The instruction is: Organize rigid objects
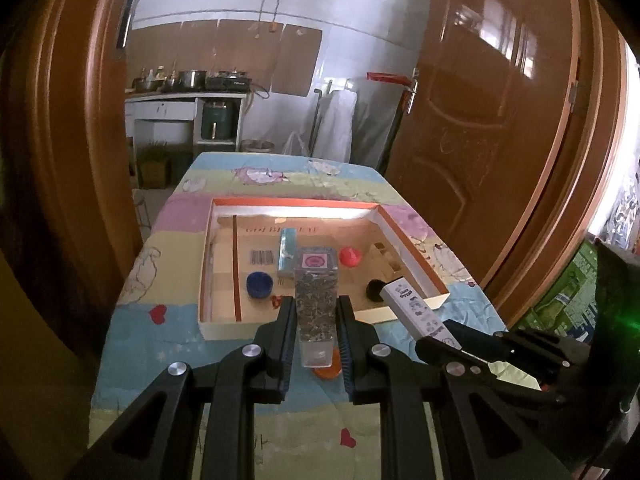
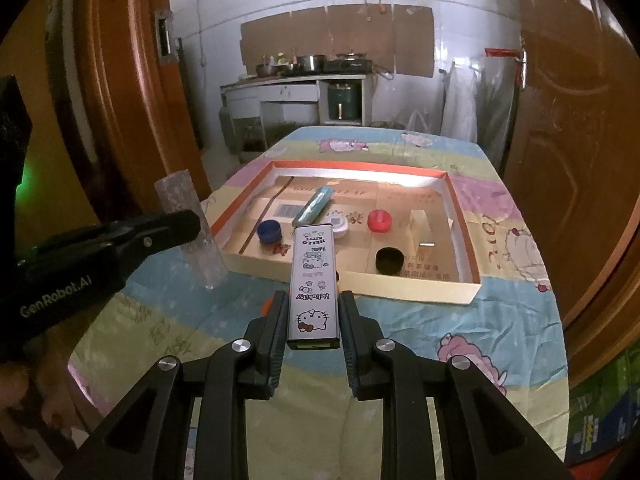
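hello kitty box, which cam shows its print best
The right wrist view: the Hello Kitty box lies face-up between the right gripper fingers, with its lettering and cartoons readable. The left wrist view shows the same box only from the side, slanted at the tray's near corner, its print small and blurry.

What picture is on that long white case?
Hello Kitty cartoons on the long white case, clearest from the right wrist.

"HELLO KITTY" is printed, upside down, on the white box (image 2: 314, 286). "GenRobot.AI" is read on the left gripper (image 2: 176, 226).
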The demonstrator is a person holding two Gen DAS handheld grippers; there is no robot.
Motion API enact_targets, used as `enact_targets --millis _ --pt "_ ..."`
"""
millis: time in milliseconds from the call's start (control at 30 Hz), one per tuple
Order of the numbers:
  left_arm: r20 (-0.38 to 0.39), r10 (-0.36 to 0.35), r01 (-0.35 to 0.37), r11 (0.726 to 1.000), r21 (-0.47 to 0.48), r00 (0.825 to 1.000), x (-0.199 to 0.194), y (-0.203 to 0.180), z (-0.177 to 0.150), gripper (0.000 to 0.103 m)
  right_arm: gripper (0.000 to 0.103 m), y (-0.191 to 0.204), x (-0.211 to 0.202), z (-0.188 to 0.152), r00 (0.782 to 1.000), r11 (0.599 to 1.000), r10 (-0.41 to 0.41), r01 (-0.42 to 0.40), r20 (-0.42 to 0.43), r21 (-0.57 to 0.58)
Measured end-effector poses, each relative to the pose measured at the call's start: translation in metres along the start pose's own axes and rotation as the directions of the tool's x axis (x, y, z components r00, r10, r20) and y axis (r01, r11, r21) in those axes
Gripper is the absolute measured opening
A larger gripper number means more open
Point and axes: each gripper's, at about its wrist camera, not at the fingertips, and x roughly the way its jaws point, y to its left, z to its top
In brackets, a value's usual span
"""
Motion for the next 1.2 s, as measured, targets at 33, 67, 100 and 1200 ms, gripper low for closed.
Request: enact_targets --millis 33,67,100,1200 --pt "0.001 0.000 0.000 1.000 0.002 1.000 0.000 0.000 0.001 0.020 0.026 -0.001 0.000 0.001 1.000 1.000 -0.001 0.001 0.002 0.001" --pt "0.003 0.000 0.000 1.000 0.005 1.000 0.000 -0.001 0.003 0.020 0.026 -0.002 0.001 0.002 1.000 1.000 -0.002 0.002 0.004 0.003" --pt "0.003 0.000 0.000 1.000 0.010 1.000 0.001 -0.002 0.005 0.020 0.026 -0.004 0.001 0.004 1.000 1.000 -0.003 0.003 0.006 0.005" --pt "-0.037 0.046 -0.048 0.998 -0.051 0.998 0.070 0.022 0.078 0.020 0.026 -0.062 0.055 0.083 1.000 0.999 0.005 -0.005 0.006 0.041"
